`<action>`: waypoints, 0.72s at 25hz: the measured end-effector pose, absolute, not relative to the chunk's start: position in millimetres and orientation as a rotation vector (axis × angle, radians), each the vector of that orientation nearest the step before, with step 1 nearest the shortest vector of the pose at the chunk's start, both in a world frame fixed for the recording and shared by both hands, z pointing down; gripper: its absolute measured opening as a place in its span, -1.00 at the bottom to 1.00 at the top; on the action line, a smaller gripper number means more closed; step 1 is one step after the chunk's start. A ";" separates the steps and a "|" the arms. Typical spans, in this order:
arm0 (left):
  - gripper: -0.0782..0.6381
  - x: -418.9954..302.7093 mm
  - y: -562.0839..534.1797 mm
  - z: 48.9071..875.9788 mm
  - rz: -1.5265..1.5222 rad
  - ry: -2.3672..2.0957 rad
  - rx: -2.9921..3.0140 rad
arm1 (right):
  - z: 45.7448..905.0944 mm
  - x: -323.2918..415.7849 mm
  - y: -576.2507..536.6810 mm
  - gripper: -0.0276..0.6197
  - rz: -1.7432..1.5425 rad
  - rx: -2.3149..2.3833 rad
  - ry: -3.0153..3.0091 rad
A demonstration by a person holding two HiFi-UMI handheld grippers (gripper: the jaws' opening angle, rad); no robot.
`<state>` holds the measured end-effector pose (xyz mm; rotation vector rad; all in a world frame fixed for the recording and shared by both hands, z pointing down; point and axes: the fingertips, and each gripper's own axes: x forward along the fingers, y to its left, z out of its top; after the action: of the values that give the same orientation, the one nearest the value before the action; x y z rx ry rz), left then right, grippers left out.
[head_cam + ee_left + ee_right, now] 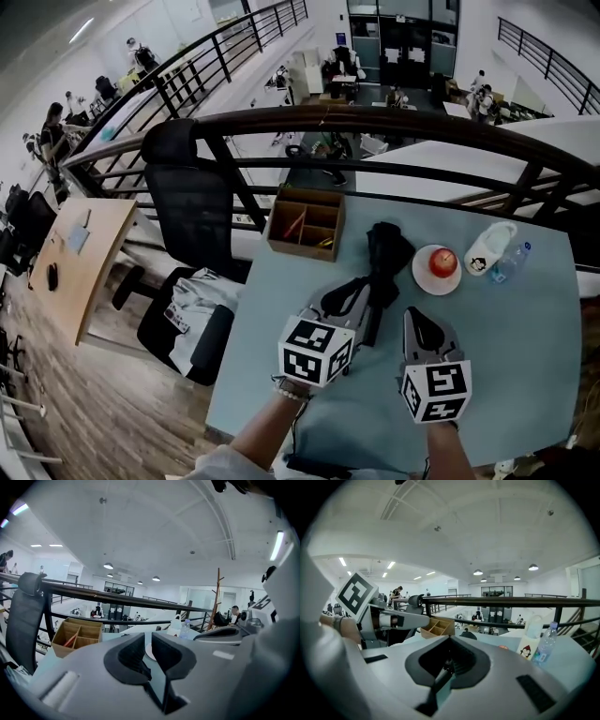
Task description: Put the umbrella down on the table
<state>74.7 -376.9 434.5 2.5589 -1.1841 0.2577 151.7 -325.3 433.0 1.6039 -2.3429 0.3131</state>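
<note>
A folded black umbrella (386, 255) lies flat on the light blue table (511, 361), its length running toward me. My left gripper (364, 286) hovers just left of its near end, partly over it; in the left gripper view the left gripper (149, 641) shows only a narrow gap between the jaws, with nothing in it. To the umbrella's right my right gripper (416, 317) is shut and empty, its pads meeting in the right gripper view (451, 656). There the umbrella's dark far end (467, 635) peeks over the gripper body. The left gripper's own body hides the umbrella in its view.
A wooden compartment box (307, 221) stands at the table's far left. A plate with a red apple (438, 267), a white container (489, 248) and a plastic water bottle (511, 262) sit to the right. A dark railing (375, 122) runs behind; an office chair (187, 206) stands left.
</note>
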 end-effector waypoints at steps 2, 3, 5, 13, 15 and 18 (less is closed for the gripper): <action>-0.68 69.6 -367.5 427.5 0.246 -1.190 2.565 | 426.4 150.2 -316.4 -0.92 0.307 1.624 -2.342; -0.70 66.9 -363.2 424.8 0.238 -1.191 2.562 | 423.7 149.1 -312.3 -0.92 0.302 1.631 -2.342; -0.74 62.3 -355.7 420.7 0.220 -1.185 2.552 | 418.6 146.4 -304.5 -0.92 0.291 1.641 -2.343; -0.77 47.3 -319.2 404.6 0.209 -1.153 2.586 | 399.4 136.1 -270.8 -0.92 0.258 1.697 -2.332; -0.77 45.5 -309.0 401.4 0.212 -1.132 2.605 | 394.1 133.8 -260.9 -0.92 0.253 1.727 -2.326; -0.77 44.0 -291.8 396.3 0.217 -1.108 2.637 | 387.1 129.7 -244.4 -0.92 0.236 1.763 -2.319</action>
<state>44.0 -291.8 396.3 2.6372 -1.1085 0.2173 129.7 -244.4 387.1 1.7632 -2.3185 0.2360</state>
